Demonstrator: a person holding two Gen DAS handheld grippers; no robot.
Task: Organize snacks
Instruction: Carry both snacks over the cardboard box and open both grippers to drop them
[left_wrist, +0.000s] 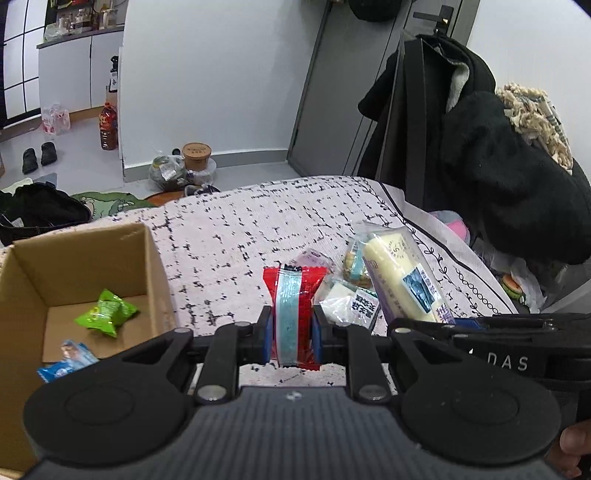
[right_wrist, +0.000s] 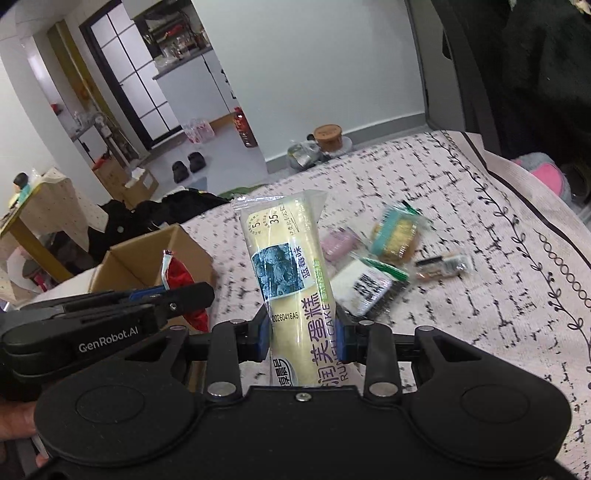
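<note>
My left gripper (left_wrist: 290, 334) is shut on a red snack packet (left_wrist: 293, 314) with a pale blue stripe, held upright above the patterned cloth. The same red snack packet (right_wrist: 183, 286) shows at the left of the right wrist view, in front of the cardboard box (right_wrist: 147, 258). My right gripper (right_wrist: 303, 338) is shut on a long yellow cake roll (right_wrist: 291, 280) in clear wrap, standing up between the blue pads. That cake roll (left_wrist: 402, 273) appears to the right in the left wrist view. The open cardboard box (left_wrist: 22, 277) holds a green packet (left_wrist: 105, 312) and a blue packet (left_wrist: 68, 362).
Several small wrapped snacks lie on the cloth: a white one (right_wrist: 369, 286), a teal-banded cake (right_wrist: 397, 236), a pink one (right_wrist: 338, 242) and a dark bar (right_wrist: 443, 264). Black coats (left_wrist: 498, 166) hang at the right. A tub (left_wrist: 196, 155) and bottle (left_wrist: 108, 127) stand on the floor.
</note>
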